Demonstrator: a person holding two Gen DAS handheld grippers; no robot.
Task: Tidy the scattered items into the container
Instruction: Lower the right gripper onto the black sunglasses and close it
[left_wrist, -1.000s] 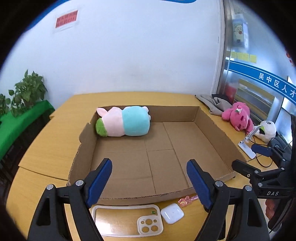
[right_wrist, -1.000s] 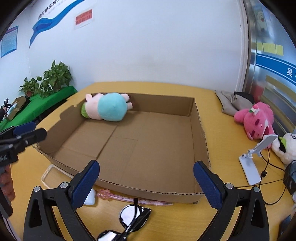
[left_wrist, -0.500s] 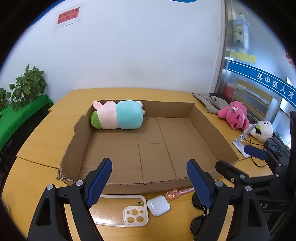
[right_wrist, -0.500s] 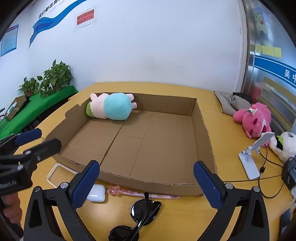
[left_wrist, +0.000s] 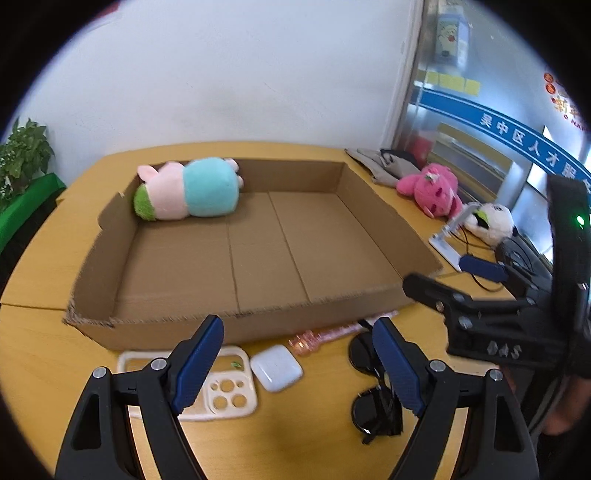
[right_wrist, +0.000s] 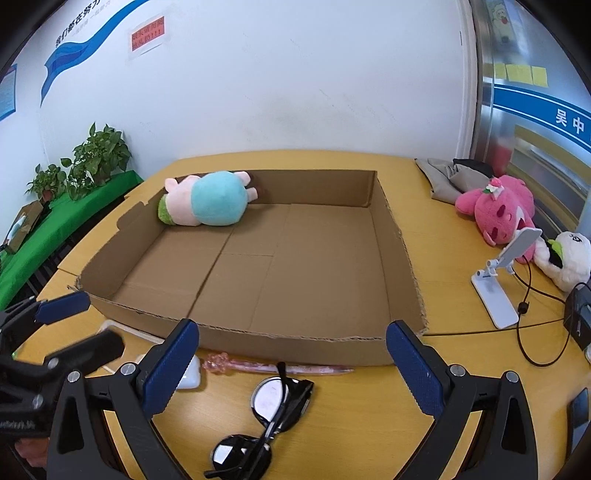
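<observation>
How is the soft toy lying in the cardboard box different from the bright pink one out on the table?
The boxed toy is pale pink with a big turquoise middle and a green end; the pink toy is one strong pink all over. The boxed toy lies in the far left corner of the cardboard box, against its wall; the pink toy lies on the bare table to the box's right, by a white plush. Both are plush and lie flopped over.

left gripper (left_wrist: 297, 360) open, right gripper (right_wrist: 291, 363) open
</observation>
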